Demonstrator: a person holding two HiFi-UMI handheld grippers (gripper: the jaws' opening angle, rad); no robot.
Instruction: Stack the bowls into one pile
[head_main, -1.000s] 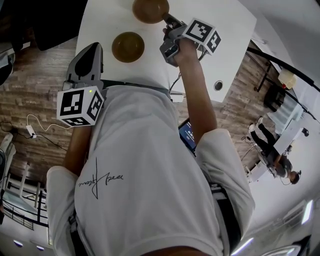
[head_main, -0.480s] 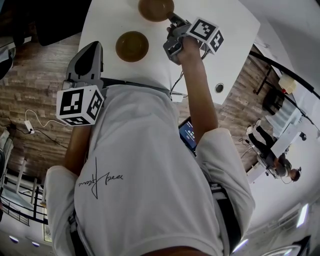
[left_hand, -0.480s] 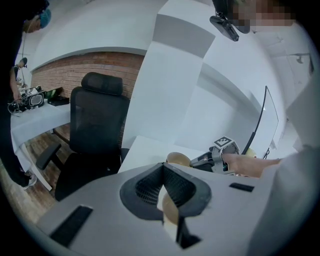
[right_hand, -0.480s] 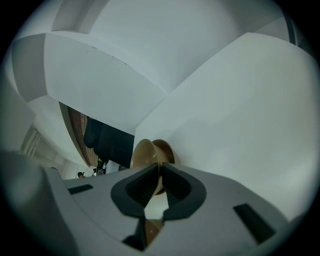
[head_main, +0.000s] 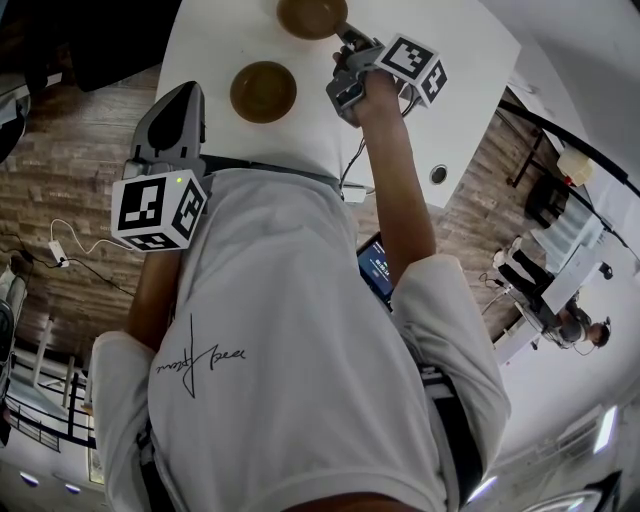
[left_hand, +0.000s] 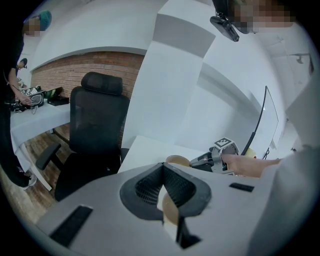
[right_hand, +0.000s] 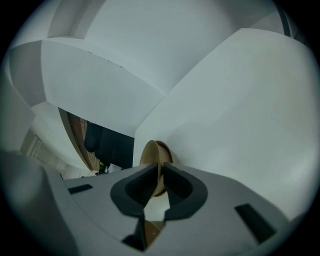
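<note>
Two brown bowls stand on the white table (head_main: 450, 60). My right gripper (head_main: 343, 33) is shut on the rim of the far bowl (head_main: 310, 16). In the right gripper view that bowl (right_hand: 154, 152) shows edge-on between the closed jaws of the right gripper (right_hand: 161, 169); I cannot tell whether it is off the table. The near bowl (head_main: 263, 91) sits free, to the left of the right gripper. My left gripper (head_main: 187, 93) hangs at the table's near left edge, shut on nothing. In the left gripper view the left gripper (left_hand: 163, 170) points toward the near bowl (left_hand: 170, 216) and the far bowl (left_hand: 177, 160).
A black office chair (left_hand: 95, 130) stands left of the table. A round cable hole (head_main: 438, 174) is in the table's right part. A lit screen (head_main: 377, 268) shows beside my body. Wooden floor (head_main: 70, 180) lies to the left, and people stand far off at the right.
Both bowls and the right gripper have shifted together slightly to the right in the head view. The grip on the far bowl and the left gripper look unchanged.
</note>
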